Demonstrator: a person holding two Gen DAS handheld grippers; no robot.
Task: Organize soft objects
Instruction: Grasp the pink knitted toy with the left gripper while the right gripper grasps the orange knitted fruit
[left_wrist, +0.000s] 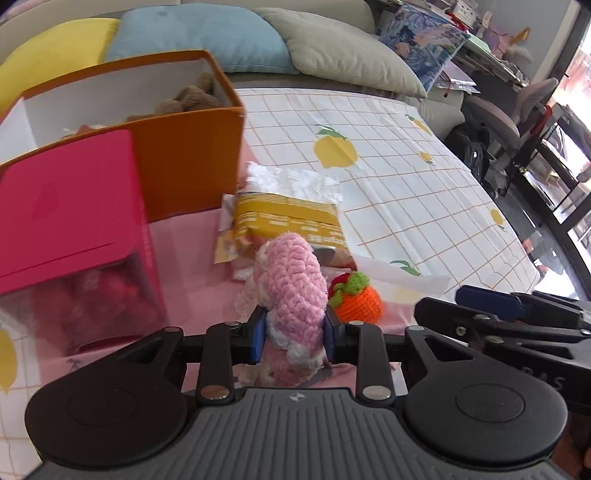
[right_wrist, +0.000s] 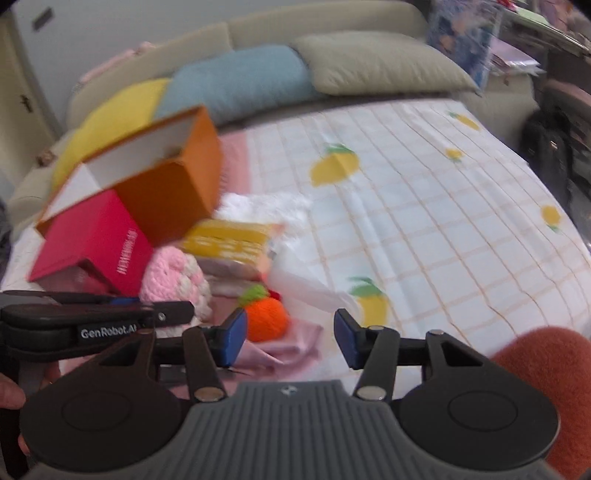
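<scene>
My left gripper (left_wrist: 294, 334) is shut on a pink and white crochet toy (left_wrist: 291, 288), which also shows in the right wrist view (right_wrist: 173, 284). An orange crochet fruit (left_wrist: 356, 301) with a green top lies just right of it, and shows in the right wrist view (right_wrist: 266, 317) too. My right gripper (right_wrist: 290, 338) is open and empty, just right of the orange fruit. An open orange box (left_wrist: 184, 147) holds a brown plush toy (left_wrist: 192, 98); the box also shows in the right wrist view (right_wrist: 166, 184).
A red box (left_wrist: 70, 210) stands in front of the orange box. A yellow packet (left_wrist: 288, 221) and white tissue (left_wrist: 295, 181) lie on the checked bed sheet (left_wrist: 406, 184). Yellow, blue and grey pillows (left_wrist: 207, 37) line the back. Chairs and clutter stand at the right.
</scene>
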